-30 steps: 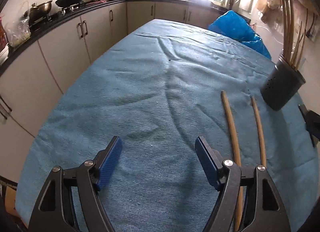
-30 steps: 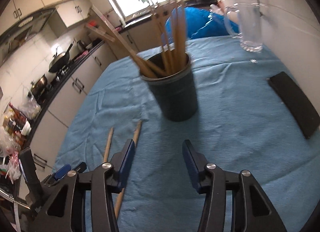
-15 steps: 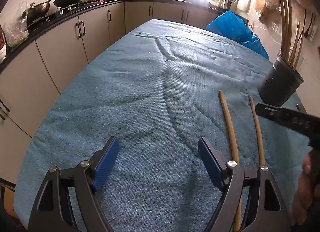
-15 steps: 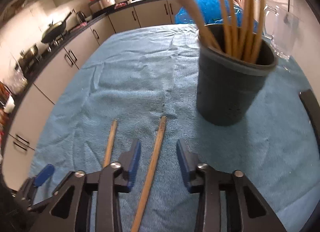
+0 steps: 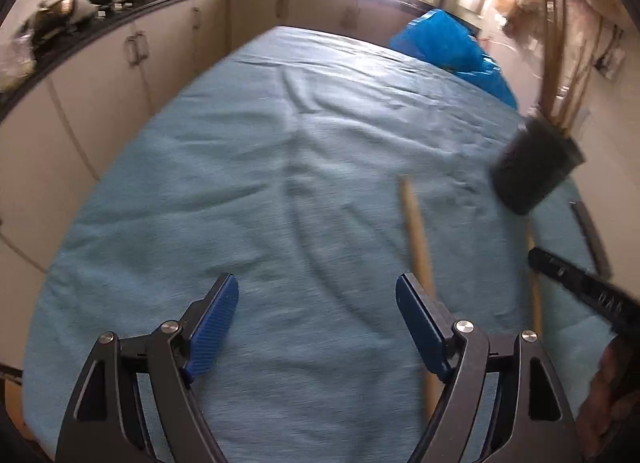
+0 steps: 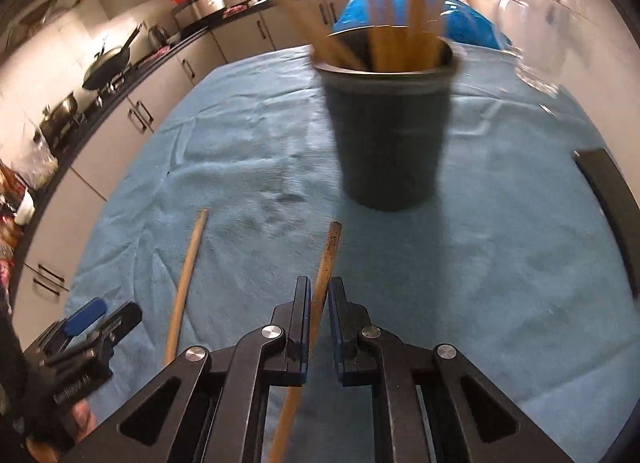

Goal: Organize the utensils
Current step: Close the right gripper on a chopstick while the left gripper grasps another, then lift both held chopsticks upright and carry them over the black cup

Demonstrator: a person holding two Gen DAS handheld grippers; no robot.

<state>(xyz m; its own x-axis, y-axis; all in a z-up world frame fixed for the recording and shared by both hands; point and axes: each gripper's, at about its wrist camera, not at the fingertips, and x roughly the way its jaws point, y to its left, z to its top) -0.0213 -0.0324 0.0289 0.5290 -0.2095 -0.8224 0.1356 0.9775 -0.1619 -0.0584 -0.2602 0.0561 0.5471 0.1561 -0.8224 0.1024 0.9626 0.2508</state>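
Gripping now: the right gripper (image 6: 319, 299) is clenched on the right-hand chopstick (image 6: 328, 251); a second ago its jaws stood wide apart with nothing between them.
Held stick: its far tip points at the dark holder (image 6: 390, 131) and lies near the holder's base, on the blue cloth (image 6: 500, 263).
Other stick: the left-hand chopstick (image 6: 188, 275) lies flat on the cloth just beside the held one, roughly parallel, in the same spot as before.
Holder: upright toward the cloth's right edge, full of chopsticks; it looms larger in the right wrist view than a second ago.
Left gripper (image 5: 318, 315): released, jaws wide, hovering over bare cloth near the front edge, much as before.
Newcomer: the right tool's black arm now shows at the right of the left wrist view, over the sticks.
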